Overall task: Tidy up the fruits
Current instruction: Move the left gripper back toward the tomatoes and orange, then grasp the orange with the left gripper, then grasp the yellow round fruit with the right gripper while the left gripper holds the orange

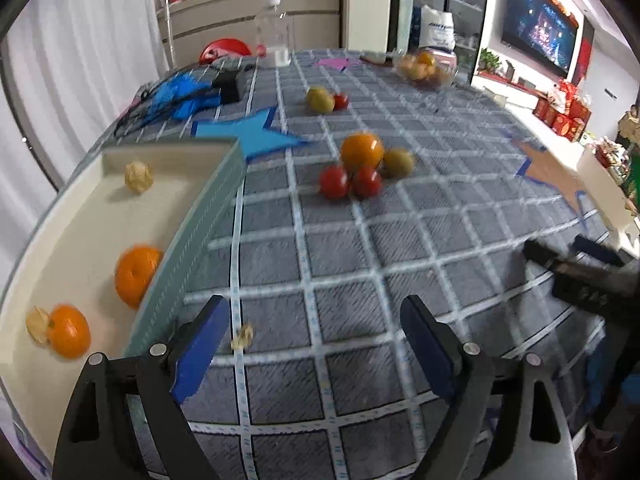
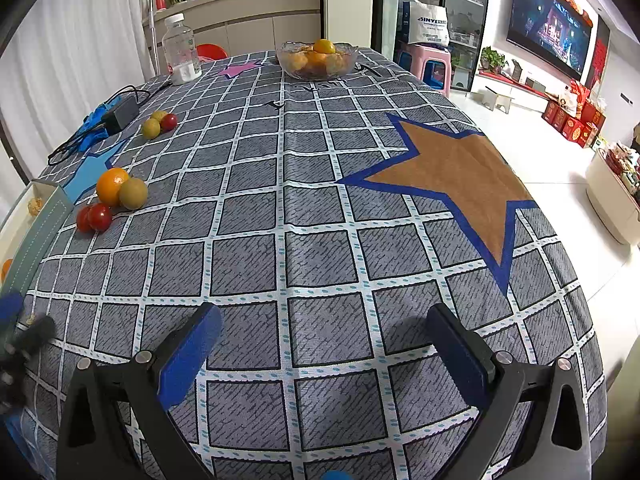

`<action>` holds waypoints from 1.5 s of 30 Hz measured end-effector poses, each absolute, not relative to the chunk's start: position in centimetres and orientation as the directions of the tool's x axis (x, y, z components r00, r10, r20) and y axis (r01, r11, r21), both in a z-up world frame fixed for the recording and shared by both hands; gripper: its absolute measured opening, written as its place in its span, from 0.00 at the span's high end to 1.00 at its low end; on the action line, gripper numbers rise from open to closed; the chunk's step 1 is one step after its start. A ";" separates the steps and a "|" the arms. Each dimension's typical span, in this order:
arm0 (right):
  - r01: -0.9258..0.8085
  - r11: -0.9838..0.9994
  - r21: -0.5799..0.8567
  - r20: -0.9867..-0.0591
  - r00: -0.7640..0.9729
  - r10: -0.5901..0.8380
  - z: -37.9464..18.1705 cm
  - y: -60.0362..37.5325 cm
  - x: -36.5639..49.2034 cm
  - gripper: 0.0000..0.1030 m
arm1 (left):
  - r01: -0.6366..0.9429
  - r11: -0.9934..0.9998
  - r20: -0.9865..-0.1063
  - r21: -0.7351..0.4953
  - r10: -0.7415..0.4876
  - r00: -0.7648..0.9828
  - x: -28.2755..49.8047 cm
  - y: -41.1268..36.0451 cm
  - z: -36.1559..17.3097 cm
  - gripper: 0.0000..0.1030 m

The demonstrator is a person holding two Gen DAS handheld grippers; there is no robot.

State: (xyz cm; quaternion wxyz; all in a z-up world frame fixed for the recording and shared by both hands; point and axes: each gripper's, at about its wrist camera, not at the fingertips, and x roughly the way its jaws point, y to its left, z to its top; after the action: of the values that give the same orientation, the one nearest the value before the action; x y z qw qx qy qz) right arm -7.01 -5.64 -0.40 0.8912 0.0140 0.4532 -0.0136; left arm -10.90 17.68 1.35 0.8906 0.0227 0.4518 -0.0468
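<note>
The left claw (image 1: 312, 344), jaws apart and empty, is nearer the fruit cluster (image 1: 362, 168) ahead; the right claw (image 2: 324, 344) gapes idle.

2 wrist views angled down, sharing the checked tablecloth (image 1: 360, 260)

Lettering on a bag behind the table
The white bag (image 2: 427, 24) carries dark print reading roughly "SINYE…"; the remaining letters are too blurred to read.
</note>
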 end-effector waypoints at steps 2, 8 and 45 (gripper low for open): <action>0.037 0.999 0.013 -0.808 0.589 -0.011 -0.4 -5.6 -7.0 0.00 | 0.115 0.993 -0.799 -0.015 -0.081 0.596 -9.9 17.3 2.8 0.13; 0.037 0.999 0.013 -0.808 0.589 -0.011 -0.4 -5.6 -7.0 0.00 | 0.082 0.996 -0.825 -0.046 -0.084 0.559 -4.6 16.5 3.3 0.20; 0.038 0.999 0.012 -0.808 0.589 -0.013 -0.3 -5.5 -7.0 0.00 | 0.070 0.979 -0.877 -0.190 -0.201 0.436 3.8 14.9 0.6 0.63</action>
State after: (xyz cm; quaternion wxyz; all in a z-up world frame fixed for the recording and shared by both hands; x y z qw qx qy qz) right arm -7.03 -5.55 -0.34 0.8912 0.0138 0.4531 -0.0141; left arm 3.80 14.91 0.56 0.8450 -0.0623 0.5250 -0.0802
